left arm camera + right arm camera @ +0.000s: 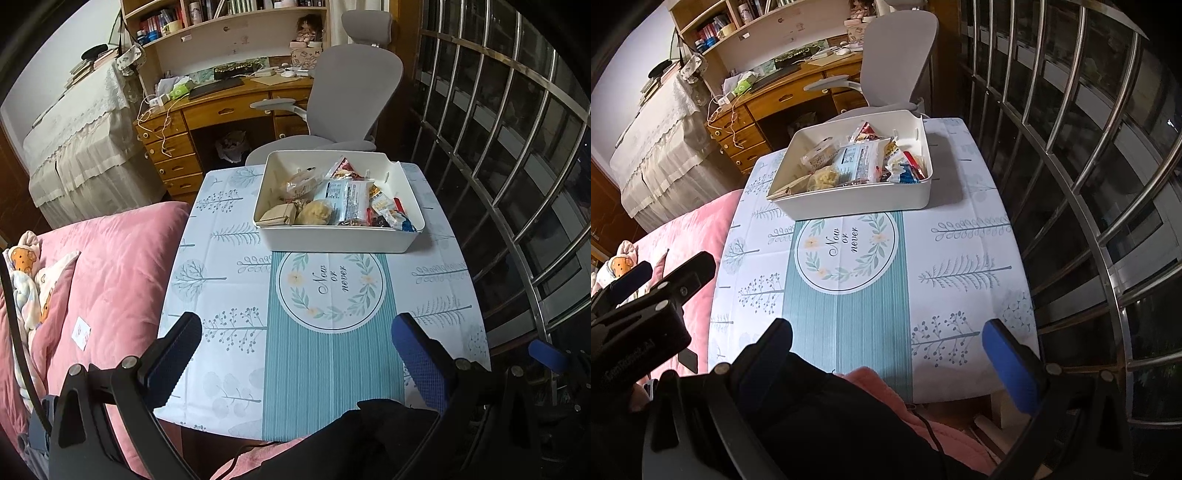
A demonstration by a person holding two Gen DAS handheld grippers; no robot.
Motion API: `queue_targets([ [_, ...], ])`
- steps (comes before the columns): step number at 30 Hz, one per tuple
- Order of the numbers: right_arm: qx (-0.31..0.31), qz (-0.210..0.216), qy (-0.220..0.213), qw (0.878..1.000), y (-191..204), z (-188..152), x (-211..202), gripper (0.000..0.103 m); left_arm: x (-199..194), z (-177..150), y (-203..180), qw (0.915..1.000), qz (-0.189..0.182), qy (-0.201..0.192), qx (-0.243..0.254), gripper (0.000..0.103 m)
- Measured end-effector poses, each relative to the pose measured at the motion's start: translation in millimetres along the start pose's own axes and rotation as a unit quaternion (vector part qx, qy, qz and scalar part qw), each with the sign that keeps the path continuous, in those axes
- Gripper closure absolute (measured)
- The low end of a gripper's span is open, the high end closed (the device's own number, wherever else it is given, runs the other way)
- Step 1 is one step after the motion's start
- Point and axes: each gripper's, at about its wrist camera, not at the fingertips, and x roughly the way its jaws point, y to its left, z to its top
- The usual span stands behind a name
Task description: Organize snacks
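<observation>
A white bin (332,240) (849,205) stands at the far end of the small table and holds several wrapped snacks. Among them are a pale blue packet (351,201) (858,160), a round yellowish pastry (316,213) (823,178) and a red-and-white packet (345,169) (866,131). My left gripper (297,328) hovers open over the near part of the table, nothing between its fingers. My right gripper (886,334) is open too, above the table's near edge, also empty. The left gripper (670,271) shows at the left of the right wrist view.
The table wears a tree-print cloth (229,280) (960,240) with a teal runner. A pink quilt (110,277) lies to the left. A grey office chair (351,85) and a wooden desk (221,107) stand behind. Metal window bars (517,147) (1089,166) run along the right.
</observation>
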Motion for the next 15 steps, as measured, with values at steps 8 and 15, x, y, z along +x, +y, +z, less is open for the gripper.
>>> queue_targets([
  [8, -0.011, 0.005, 0.002, 1.0, -5.0, 2.8, -1.2, 0.0, 0.4, -1.9, -6.9, 0.9999, 0.007, 0.009, -0.006, 0.001],
  [15, -0.024, 0.012, 0.005, 1.0, -8.3, 9.1, -1.8, 0.0, -1.0, -1.7, -10.7, 0.9996, 0.018, 0.015, -0.016, 0.001],
])
